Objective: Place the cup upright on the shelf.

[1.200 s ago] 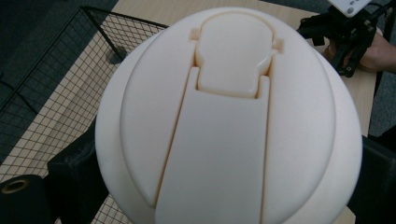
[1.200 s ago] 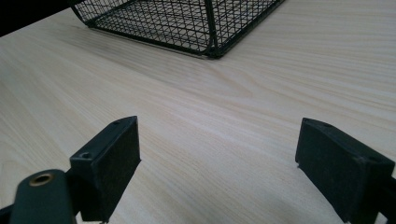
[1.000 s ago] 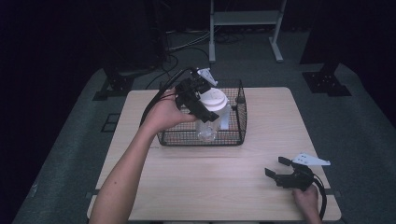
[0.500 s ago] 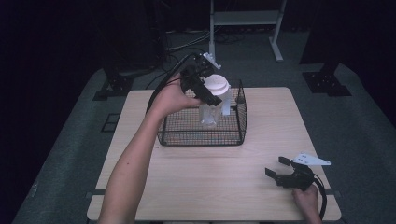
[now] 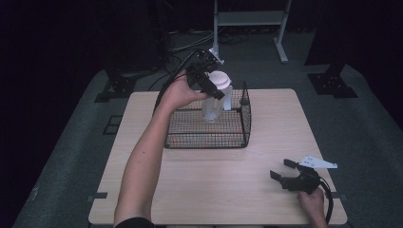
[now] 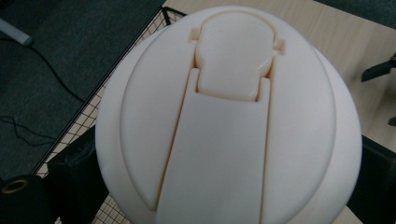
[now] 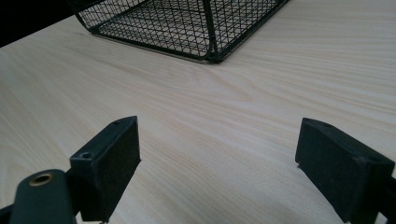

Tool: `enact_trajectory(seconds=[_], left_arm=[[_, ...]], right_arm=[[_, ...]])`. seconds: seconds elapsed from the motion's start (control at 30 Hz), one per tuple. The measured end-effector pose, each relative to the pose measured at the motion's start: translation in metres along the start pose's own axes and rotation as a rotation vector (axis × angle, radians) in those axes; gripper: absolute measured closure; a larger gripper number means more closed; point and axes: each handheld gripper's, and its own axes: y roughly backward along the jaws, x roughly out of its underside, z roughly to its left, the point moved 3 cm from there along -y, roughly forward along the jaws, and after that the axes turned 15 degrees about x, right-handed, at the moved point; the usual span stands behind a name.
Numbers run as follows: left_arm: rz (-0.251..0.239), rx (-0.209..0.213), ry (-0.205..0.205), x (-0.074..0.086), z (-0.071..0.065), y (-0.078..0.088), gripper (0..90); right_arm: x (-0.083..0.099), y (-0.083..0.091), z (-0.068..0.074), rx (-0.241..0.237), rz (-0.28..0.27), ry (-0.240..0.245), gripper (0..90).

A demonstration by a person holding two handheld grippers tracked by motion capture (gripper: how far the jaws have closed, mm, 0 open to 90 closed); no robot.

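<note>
Bottle (image 5: 215, 97): clear, white lid, held up above the wire basket (image 5: 244, 114), bottom still inside the basket walls
Left hand-held gripper (image 5: 209, 83): clamped on the lid rim from both sides
Right hand-held gripper (image 5: 284, 171): jaws wide apart, holding nothing, resting near the counter (image 5: 199, 185) front corner
Done: bottle gripped and raised
Left: probably clearing the basket, setting down on the counter

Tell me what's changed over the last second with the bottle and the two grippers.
The left gripper, shut on the white-lidded bottle, has lifted it from low inside the wire basket to near rim height, and back towards the far side. The grip has not been let go. The basket stayed put, and the right gripper stayed open and resting at the table's near right corner.
</note>
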Motion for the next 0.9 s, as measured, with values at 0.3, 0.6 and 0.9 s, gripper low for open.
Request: enact_trajectory(seconds=[0.3,0.6,0.9], left_arm=[[0.013,-0.018,0.032,0.000,0.016,-0.024,5.2],[0.036,-0.026,0.077,0.010,0.030,-0.045,5.2],[0.054,-0.029,0.117,0.021,0.040,-0.058,5.2]], right_arm=[[0.000,0.001,-0.002,-0.003,-0.004,-0.011,12.9],[0.000,0.000,-0.001,-0.002,-0.003,-0.012,12.9],[0.000,0.000,-0.001,-0.003,-0.005,-0.008,12.9]])
